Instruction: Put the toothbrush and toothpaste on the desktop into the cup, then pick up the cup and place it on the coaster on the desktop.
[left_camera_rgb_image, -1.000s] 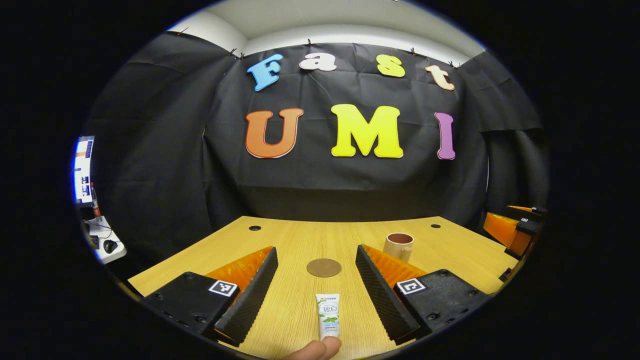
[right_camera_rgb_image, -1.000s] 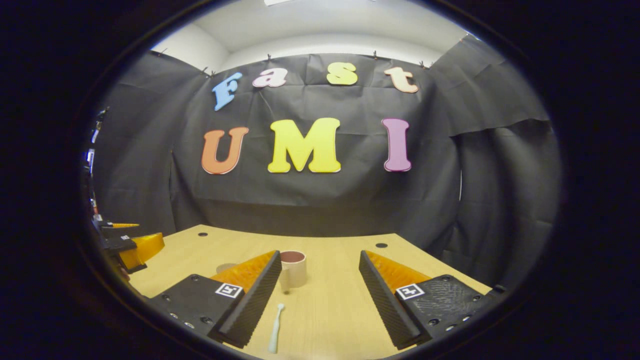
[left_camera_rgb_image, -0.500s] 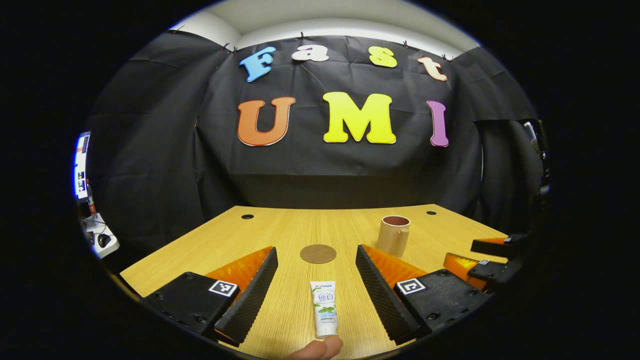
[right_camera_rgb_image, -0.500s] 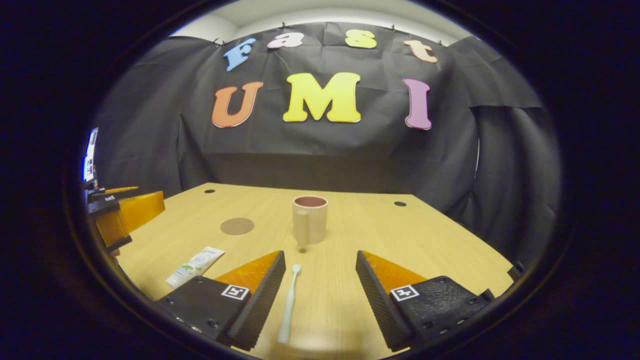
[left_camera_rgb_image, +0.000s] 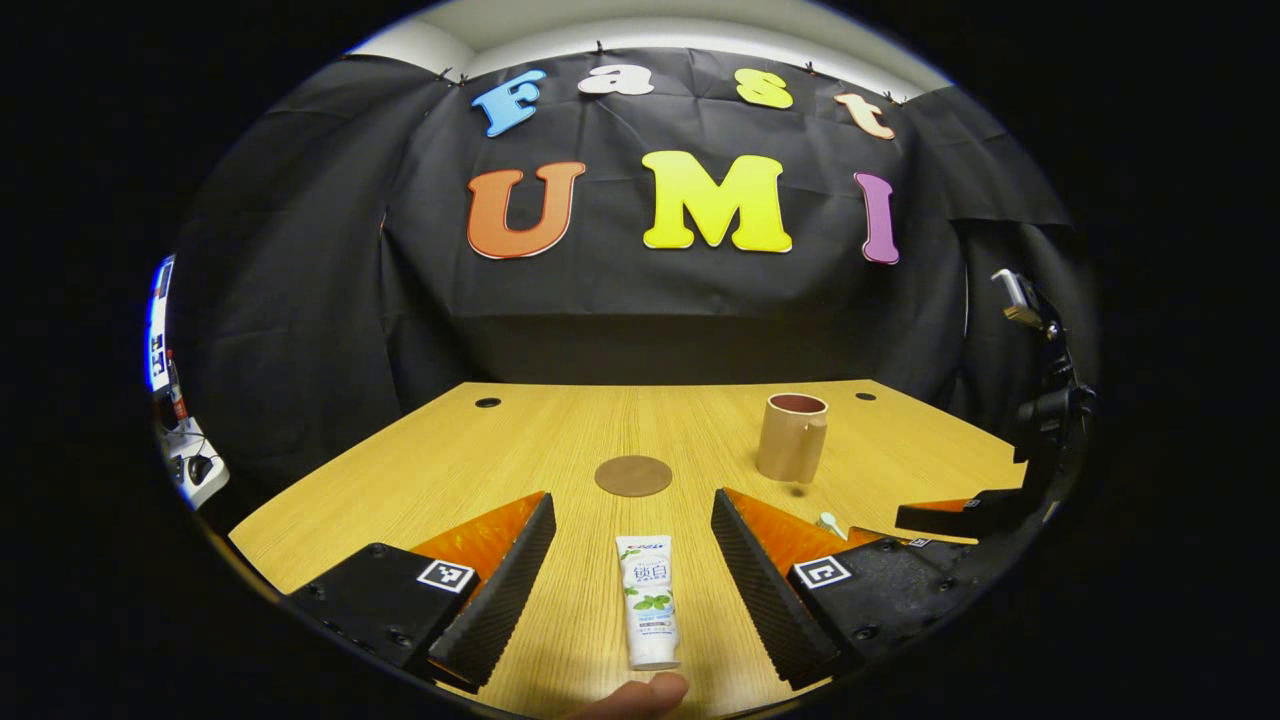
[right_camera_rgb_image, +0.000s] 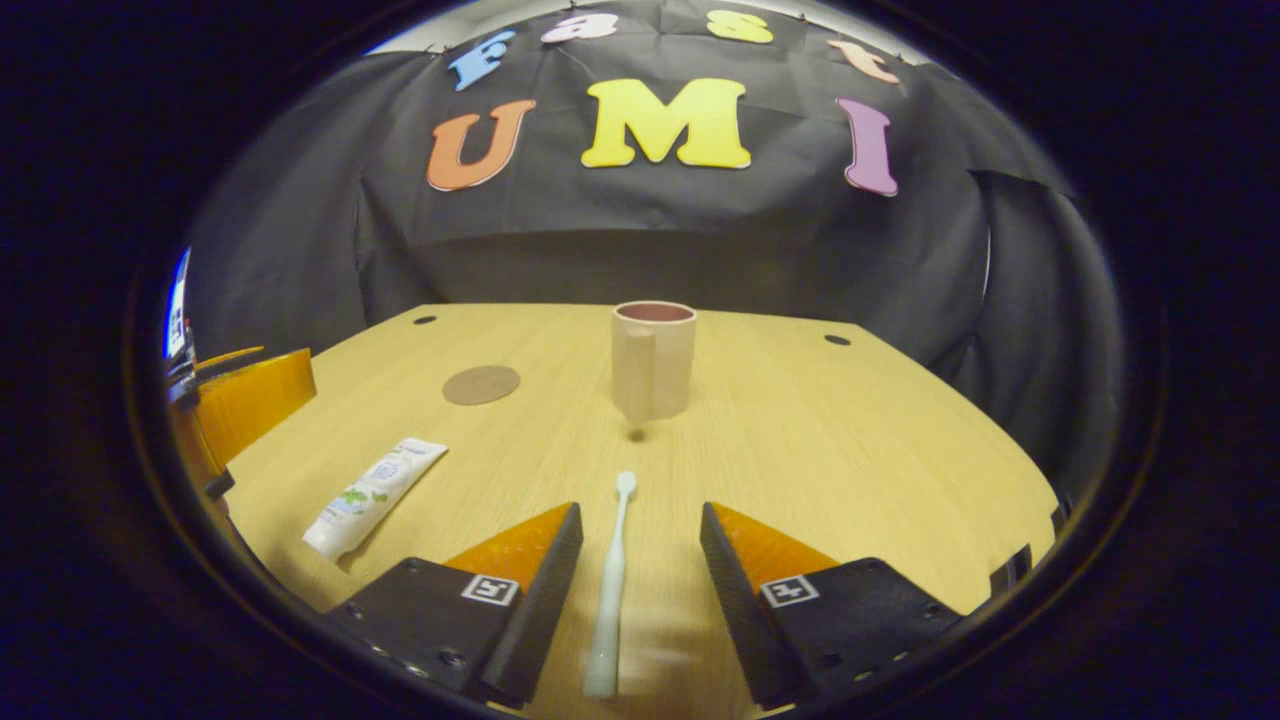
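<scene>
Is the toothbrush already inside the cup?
No, the toothbrush lies flat on the desktop between the right claw's open fingers, short of the cup.

Open worktop (right_camera_rgb_image: 820, 440) lies ahead and right of the right claw (right_camera_rgb_image: 632, 590); only the upright cup (right_camera_rgb_image: 654, 358) stands straight ahead. To its left, the toothpaste (right_camera_rgb_image: 373, 497) and the left claw (right_camera_rgb_image: 240, 410) narrow the way
</scene>
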